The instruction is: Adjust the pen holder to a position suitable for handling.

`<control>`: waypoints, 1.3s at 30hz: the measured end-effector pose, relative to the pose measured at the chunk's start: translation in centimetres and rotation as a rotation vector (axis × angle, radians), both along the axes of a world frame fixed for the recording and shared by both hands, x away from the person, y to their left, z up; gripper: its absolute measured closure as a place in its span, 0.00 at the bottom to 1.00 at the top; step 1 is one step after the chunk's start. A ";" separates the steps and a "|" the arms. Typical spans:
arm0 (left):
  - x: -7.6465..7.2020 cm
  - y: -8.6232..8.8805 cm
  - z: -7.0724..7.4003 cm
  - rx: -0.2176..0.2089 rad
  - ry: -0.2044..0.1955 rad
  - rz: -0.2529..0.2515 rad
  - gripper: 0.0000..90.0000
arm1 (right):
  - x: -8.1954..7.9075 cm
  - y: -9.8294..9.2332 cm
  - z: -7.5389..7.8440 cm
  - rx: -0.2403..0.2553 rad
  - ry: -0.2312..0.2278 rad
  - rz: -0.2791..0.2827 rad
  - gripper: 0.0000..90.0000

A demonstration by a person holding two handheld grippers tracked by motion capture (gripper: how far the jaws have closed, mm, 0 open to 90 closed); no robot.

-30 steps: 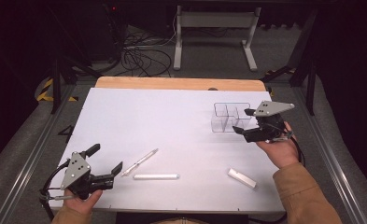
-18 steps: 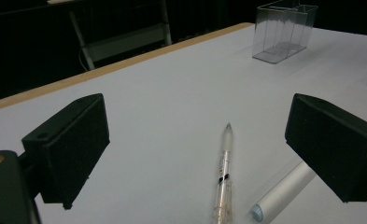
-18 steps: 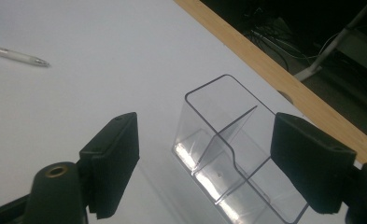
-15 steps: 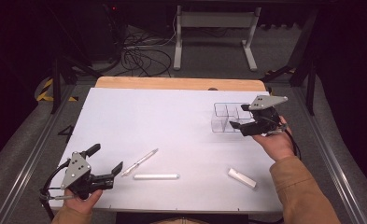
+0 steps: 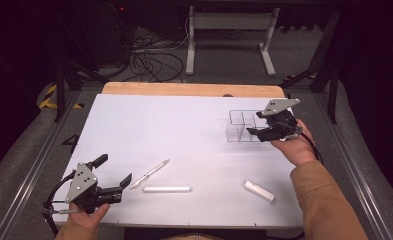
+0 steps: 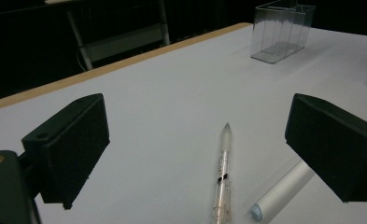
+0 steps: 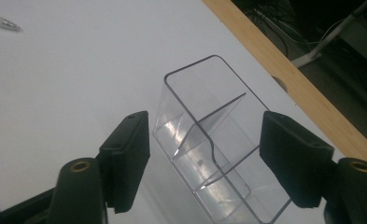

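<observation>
Since a second ago my right gripper [image 5: 258, 131] has slid a little to the left along the far right of the counter [image 5: 184, 130], and its fingers [image 7: 125, 154] have just been closing, with the clear divided box [image 5: 242, 126] now between them. From that gripper's own camera the two black pads stand either side of the box's near end, one just beside its left wall and the other just off its right wall; I see a thin gap on each side, so they are at a middling spread and not yet pressing. The box stands upright near the far wooden edge, its inner partitions visible, and nothing lies between it and my fingers. My left gripper [image 5: 115, 181] sits at the near left corner, fingers [image 6: 71, 140] spread wide and holding nothing. Straight ahead of them lies a clear pen [image 6: 223, 175], tip pointing away, and just to its right a white tube [image 6: 279, 191] with a bluish cap end; the right pad covers part of that tube and the pen's near end is cut off by the frame. Farther right on the counter lies a short white stick [image 5: 259, 191], well apart from both hands. Whether the box holds anything I cannot tell through the glare.
</observation>
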State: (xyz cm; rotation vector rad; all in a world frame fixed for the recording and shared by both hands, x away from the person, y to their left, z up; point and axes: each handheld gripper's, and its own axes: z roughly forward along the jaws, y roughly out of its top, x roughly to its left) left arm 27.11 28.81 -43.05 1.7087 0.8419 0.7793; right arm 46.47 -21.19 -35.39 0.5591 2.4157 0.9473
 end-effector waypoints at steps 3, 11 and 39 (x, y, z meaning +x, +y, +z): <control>0.0 0.0 0.0 0.000 0.000 -0.001 0.08 | 0.5 0.1 -0.3 -0.007 0.014 0.002 0.42; 0.0 0.1 0.0 0.002 0.000 -0.003 0.08 | 2.4 -0.1 -1.0 0.009 0.099 0.001 0.50; 0.1 0.0 -0.1 0.002 0.005 -0.003 0.08 | 4.8 1.7 -3.9 -0.134 0.199 0.027 0.57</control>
